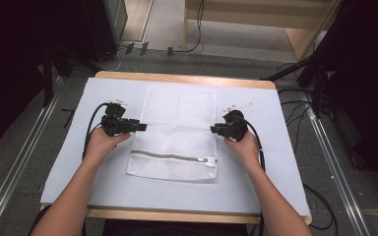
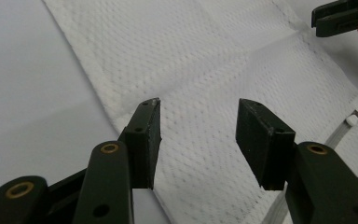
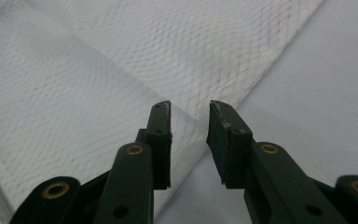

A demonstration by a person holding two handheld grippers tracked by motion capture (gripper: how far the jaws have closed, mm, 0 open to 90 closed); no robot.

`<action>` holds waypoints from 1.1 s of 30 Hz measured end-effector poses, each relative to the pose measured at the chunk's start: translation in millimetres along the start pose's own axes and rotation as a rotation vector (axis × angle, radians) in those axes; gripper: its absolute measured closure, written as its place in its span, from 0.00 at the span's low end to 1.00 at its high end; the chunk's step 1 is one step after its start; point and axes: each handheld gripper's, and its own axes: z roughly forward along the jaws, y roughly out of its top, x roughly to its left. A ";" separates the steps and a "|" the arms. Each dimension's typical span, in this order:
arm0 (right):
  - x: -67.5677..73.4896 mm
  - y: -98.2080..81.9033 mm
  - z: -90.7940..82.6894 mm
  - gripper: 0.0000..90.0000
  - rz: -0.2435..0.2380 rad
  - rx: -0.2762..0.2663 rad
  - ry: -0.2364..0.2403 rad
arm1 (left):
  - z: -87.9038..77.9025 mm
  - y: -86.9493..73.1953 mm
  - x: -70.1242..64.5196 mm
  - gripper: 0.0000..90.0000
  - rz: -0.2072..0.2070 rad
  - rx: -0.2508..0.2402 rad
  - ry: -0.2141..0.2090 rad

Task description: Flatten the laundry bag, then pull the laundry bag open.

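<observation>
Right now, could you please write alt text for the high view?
A white mesh laundry bag with its zipper closed lies flat on a table. A person holds the left gripper and right gripper open at its side edges.

Wooden table [image 1: 187, 78] topped with pale grey-blue mat [image 1: 256, 187]. White mesh laundry bag [image 1: 177, 132] lies flat on mat, centre (zipper [image 1: 172, 157] across near end, pull at right).
</observation>
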 end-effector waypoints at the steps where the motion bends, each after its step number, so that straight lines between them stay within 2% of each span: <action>1: 0.9 -0.9 -1.7 0.78 -0.010 -0.004 0.000 | -0.3 -0.2 -2.7 0.56 -0.001 0.000 -0.007; 5: 6.5 -6.2 -12.3 0.77 -0.028 -0.022 0.017 | -2.5 -1.0 -12.4 0.55 0.023 -0.006 -0.028; 8: 10.0 -11.8 -19.1 0.77 -0.024 -0.027 0.033 | -2.4 -0.9 -19.5 0.54 0.040 0.003 -0.036; 14: 21.2 -27.5 -32.4 0.74 -0.048 -0.039 0.055 | 3.3 0.6 -31.5 0.53 0.067 0.025 -0.060; 17: 25.7 -34.2 -35.8 0.74 -0.052 -0.042 0.061 | 6.6 3.0 -35.6 0.52 0.068 0.023 -0.081; 25: 35.5 -45.6 -41.7 0.75 -0.057 -0.038 0.073 | 14.9 4.2 -53.0 0.52 0.109 0.042 -0.103; 29: 38.0 -53.6 -42.7 0.79 -0.062 -0.035 0.089 | 19.6 1.4 -64.6 0.51 0.133 0.044 -0.120; 33: 40.8 -57.1 -42.9 0.91 -0.058 -0.015 0.083 | 24.2 -0.6 -74.9 0.51 0.165 0.050 -0.136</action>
